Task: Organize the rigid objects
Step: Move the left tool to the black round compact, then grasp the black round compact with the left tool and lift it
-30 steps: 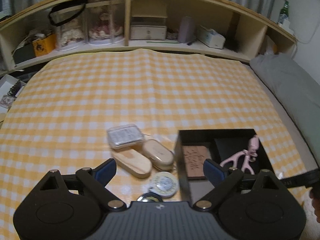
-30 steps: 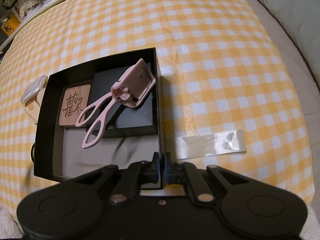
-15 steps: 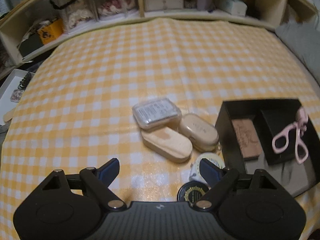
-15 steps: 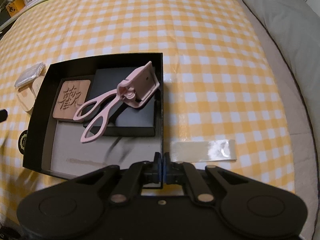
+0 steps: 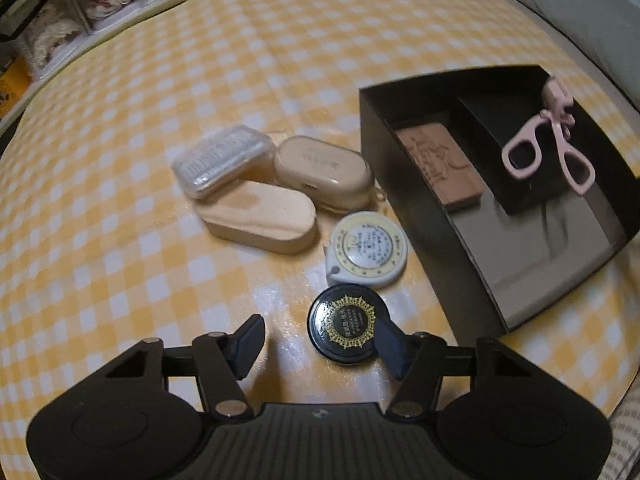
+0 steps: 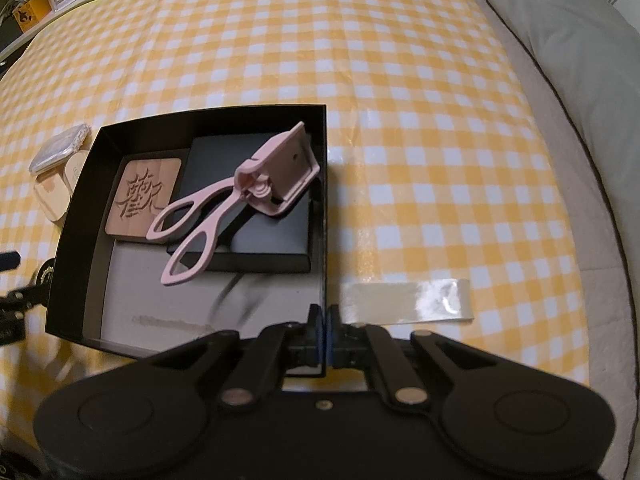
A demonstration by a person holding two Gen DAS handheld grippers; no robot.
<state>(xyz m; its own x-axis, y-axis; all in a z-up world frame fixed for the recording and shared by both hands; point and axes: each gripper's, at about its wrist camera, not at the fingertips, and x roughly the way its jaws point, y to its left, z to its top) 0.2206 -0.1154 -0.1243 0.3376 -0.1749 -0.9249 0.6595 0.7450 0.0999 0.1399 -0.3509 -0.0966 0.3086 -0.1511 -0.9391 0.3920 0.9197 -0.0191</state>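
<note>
Black round tin (image 5: 347, 328) with a gold emblem on its lid lies flat on the checked cloth (image 5: 120, 240), just in front of the left gripper (image 5: 320, 346) and near the left wall of the black box (image 5: 420, 216). It appears to be the next item for the box.

To take it well, centre the tin between the fingers: it sits off to the right, with the right finger (image 5: 390, 346) at its rim and the left finger (image 5: 248, 342) well clear. Shift the gripper right, lower it until the pads span the tin's side wall, then close evenly. The tape measure (image 5: 366, 252) lies just beyond; avoid nudging it.

Left jaws: spread wide, holding nothing; whether the right finger touches the tin cannot be told.

Right gripper (image 6: 325, 322): jaws closed on the box's near right wall, steadying it. Inside the box lie a carved wooden block (image 6: 144, 200), a dark flat case (image 6: 272, 240) and a pink eyelash curler (image 6: 236, 204) across it. Place the tin on the bare grey floor near the front.
</note>
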